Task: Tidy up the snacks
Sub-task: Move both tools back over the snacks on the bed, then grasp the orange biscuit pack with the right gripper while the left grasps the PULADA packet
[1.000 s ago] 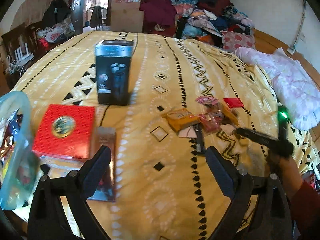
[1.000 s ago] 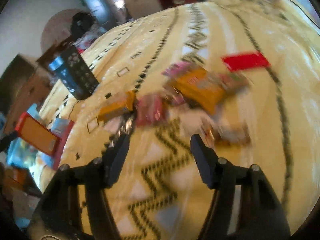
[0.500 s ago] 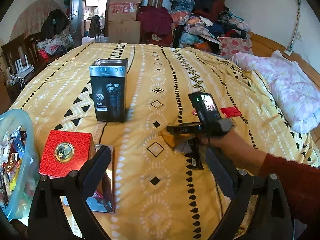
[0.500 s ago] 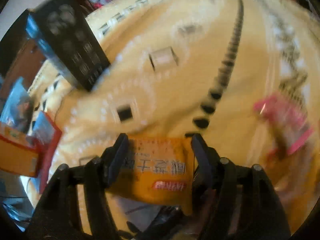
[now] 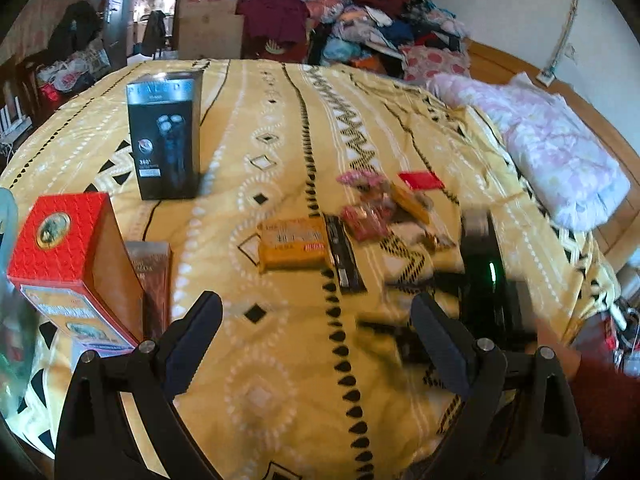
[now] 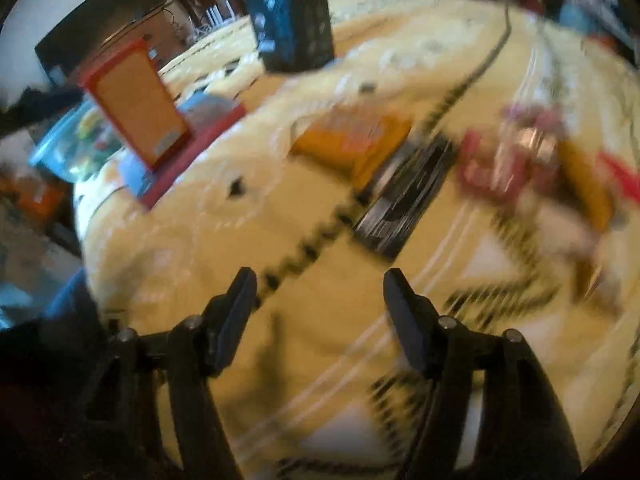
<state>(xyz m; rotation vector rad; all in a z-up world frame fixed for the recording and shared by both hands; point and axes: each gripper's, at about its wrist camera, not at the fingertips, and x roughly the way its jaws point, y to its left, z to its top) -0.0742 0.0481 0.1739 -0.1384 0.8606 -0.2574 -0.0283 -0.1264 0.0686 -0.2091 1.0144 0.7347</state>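
Since half a second ago my right gripper (image 6: 318, 300) has backed off the flat orange snack packet (image 6: 352, 140), jaws apart, empty. Left gripper (image 5: 316, 328) likewise gapes. Packet lies centre frame beside a black wrapper (image 6: 404, 196). Judgement: re-approach slower, straddle squarely.

Bare yellow bedspread (image 5: 280, 360) lies open up to the orange snack packet (image 5: 294, 249). The red box (image 5: 72, 264) and black shaver box (image 5: 166, 136) block the left; the right hand-held gripper (image 5: 480, 280) crowds the right.
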